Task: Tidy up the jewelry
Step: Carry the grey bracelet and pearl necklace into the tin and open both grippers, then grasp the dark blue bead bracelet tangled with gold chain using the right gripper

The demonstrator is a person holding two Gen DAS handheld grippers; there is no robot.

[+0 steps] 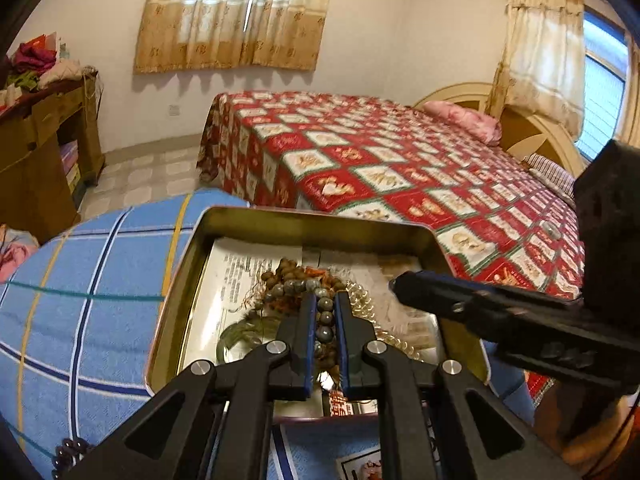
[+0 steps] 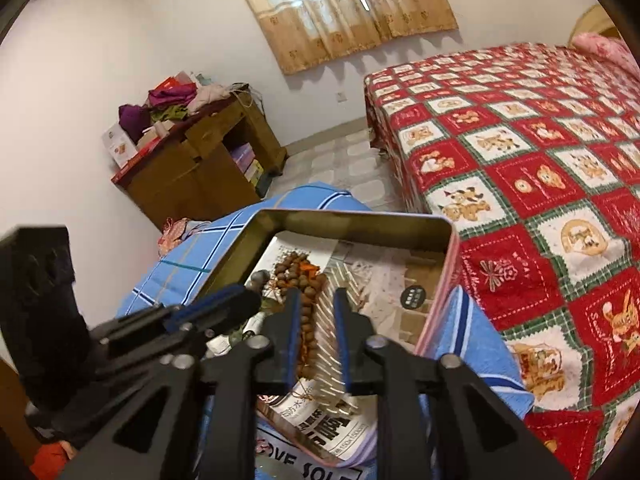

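Observation:
A gold-coloured tin [image 1: 312, 218] lined with newspaper rests on a blue checked cloth and holds a tangle of bracelets. My left gripper [image 1: 325, 297] is over the tin, shut on a grey bead bracelet [image 1: 326, 317] whose beads fill the narrow gap between the jaws. A brown bead bracelet [image 1: 280, 273] and a clear crystal strand [image 1: 362, 300] lie beside it. My right gripper [image 2: 317, 297] hangs open above the tin [image 2: 352, 218], over the crystal strand [image 2: 326, 322], with the brown beads [image 2: 298, 274] at its left finger. Each gripper shows in the other's view: right gripper [image 1: 396, 282], left gripper [image 2: 246, 300].
The blue checked cloth [image 1: 80, 280] carries a dark bead bracelet [image 1: 68, 453] at its near left edge. A bed with a red patchwork quilt [image 1: 400, 168] lies right of the tin. A wooden desk [image 2: 192, 168] piled with clothes stands by the wall across the tiled floor.

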